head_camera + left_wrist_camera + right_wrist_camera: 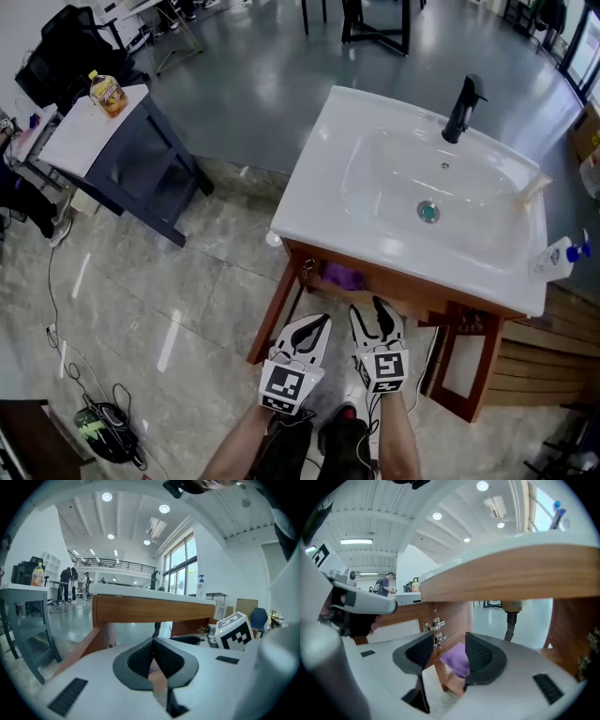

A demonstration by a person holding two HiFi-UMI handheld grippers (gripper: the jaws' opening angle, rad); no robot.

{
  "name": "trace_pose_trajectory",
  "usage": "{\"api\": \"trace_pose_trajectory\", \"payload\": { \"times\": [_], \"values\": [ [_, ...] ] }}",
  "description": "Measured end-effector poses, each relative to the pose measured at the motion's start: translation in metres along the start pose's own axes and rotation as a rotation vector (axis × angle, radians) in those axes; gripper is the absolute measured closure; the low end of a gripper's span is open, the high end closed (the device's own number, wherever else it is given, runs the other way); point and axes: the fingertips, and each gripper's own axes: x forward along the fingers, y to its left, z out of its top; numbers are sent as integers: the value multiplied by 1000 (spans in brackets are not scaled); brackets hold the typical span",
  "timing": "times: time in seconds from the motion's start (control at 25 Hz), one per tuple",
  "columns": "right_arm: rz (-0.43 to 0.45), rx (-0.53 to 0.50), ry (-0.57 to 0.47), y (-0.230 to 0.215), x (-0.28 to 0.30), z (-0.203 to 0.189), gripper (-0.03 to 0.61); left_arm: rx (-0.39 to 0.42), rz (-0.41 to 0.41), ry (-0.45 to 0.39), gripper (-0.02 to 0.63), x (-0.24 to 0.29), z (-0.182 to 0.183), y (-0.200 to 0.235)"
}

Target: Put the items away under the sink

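- Purple bundle: it lies under the sink, inside the wooden cabinet and towards its left side. We judge it already put away.
- The right claw is spread. Its own view shows the bundle beyond the gap, apart from both pads, so it grips nothing.
- The left claw is pressed together with nothing between its pads. It is just beside the right one, on the near side of the cabinet.
- As we read it, the step in hand is to get both claws clear and go for another item. Likely ones are the spray bottle at the right edge of the sink top and the yellow bottle on the bench at far left.
- To do this well, we should draw the claws straight back towards us before lifting. The cabinet's top rail and the sink's rim overhang them, so rising early risks a knock.
- The left claw needs opening before any reach.
- The spray bottle stands close to the rim, so we would come at it from the side and close low on its body, never nudging it outward.
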Motion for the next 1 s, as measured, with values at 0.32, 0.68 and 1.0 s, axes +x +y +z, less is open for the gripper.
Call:
{"api": "trace_pose_trajectory", "payload": {
  "times": [0.32,0.68,1.0],
  "values": [
    [-68,2,-20,-3,-59,89,422,29,-44,-8,607,-33,85,-27],
    [-172,-3,-56,-16,-131,197,513,64,-67,-14,607,-73,189,-48],
    [-234,-11,-78,-18,-185,248,526,82,-95,-44,607,-99,240,-70]
  ]
}}
